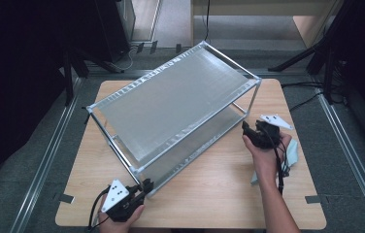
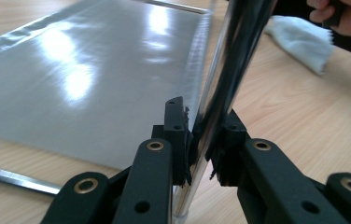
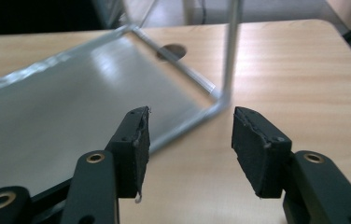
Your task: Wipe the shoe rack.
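The left hand-held gripper [image 1: 144, 187] clamps a corner post of the two-tier metal rack [image 1: 171, 104], while the right hand-held gripper [image 1: 248, 133] stands released just beside its opposite corner.

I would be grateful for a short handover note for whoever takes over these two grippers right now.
Left gripper: shut on the near corner post of the two-tier metal rack.
Right gripper: open, nothing between its jaws, facing the rack's right lower corner, apart from it.
Rack stands on the wooden table; a pale cloth lies by the right hand.
Done: left hold taken.
Left: probably a right-side grip on the frame, then handling the rack.
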Tool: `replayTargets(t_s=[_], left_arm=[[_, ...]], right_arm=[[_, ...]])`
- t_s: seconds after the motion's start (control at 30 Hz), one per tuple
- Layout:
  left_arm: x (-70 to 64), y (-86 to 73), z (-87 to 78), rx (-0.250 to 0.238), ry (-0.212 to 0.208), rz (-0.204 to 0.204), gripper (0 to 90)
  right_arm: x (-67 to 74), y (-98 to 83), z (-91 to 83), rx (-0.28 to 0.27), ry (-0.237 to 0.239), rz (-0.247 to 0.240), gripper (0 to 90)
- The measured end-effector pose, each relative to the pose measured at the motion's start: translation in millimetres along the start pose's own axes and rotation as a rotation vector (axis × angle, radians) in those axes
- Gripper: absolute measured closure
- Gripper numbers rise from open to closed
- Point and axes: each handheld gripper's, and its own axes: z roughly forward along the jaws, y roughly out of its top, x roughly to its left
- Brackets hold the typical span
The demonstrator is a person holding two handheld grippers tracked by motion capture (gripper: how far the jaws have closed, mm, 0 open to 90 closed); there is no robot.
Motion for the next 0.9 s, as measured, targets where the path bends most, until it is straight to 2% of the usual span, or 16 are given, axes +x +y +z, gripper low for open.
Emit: replayTargets(t_s=[0.1, 0.2, 0.37, 0.47, 0.53, 0.57, 0.67, 0.73, 0.8, 0.9], left_arm=[[-10.9, 3.5, 14.7, -0.006, -0.035, 0.02, 78.9], [-20.5, 7.5, 30.0, -0.01, -0.071, 0.041, 79.0], [-30.8, 14.6, 52.0, -0.012, -0.125, 0.06, 79.0], [-34.7, 17.5, 58.4, -0.009, -0.142, 0.082, 79.1], [-31.4, 17.9, 57.1, -0.017, -0.177, 0.051, 77.4], [-29.2, 17.8, 54.7, -0.016, -0.188, 0.047, 72.9], [-22.8, 15.5, 42.3, -0.026, -0.185, 0.029, 59.1], [-19.2, 13.2, 31.6, -0.033, -0.173, 0.035, 53.7], [-15.7, 11.3, 19.0, -0.04, -0.152, 0.031, 49.4], [-7.1, 7.4, -0.5, -0.053, -0.111, 0.029, 47.6]], right_arm=[[6.5, -20.3, -23.5, 0.011, 0.045, -0.04, 45.0], [14.7, -40.7, -43.3, 0.022, 0.071, -0.09, 43.1], [25.8, -74.0, -69.2, 0.049, 0.117, -0.12, 41.0], [34.5, -89.3, -81.3, 0.059, 0.143, -0.139, 40.0], [40.6, -94.4, -86.9, 0.067, 0.152, -0.166, 38.4], [43.2, -96.0, -89.6, 0.072, 0.154, -0.179, 37.6], [50.5, -100.1, -95.1, 0.073, 0.181, -0.155, 36.2], [60.3, -103.7, -96.2, 0.068, 0.21, -0.161, 34.5], [73.7, -105.2, -94.7, 0.067, 0.265, -0.18, 27.9], [95.7, -103.8, -91.1, 0.059, 0.339, -0.204, 21.5]])
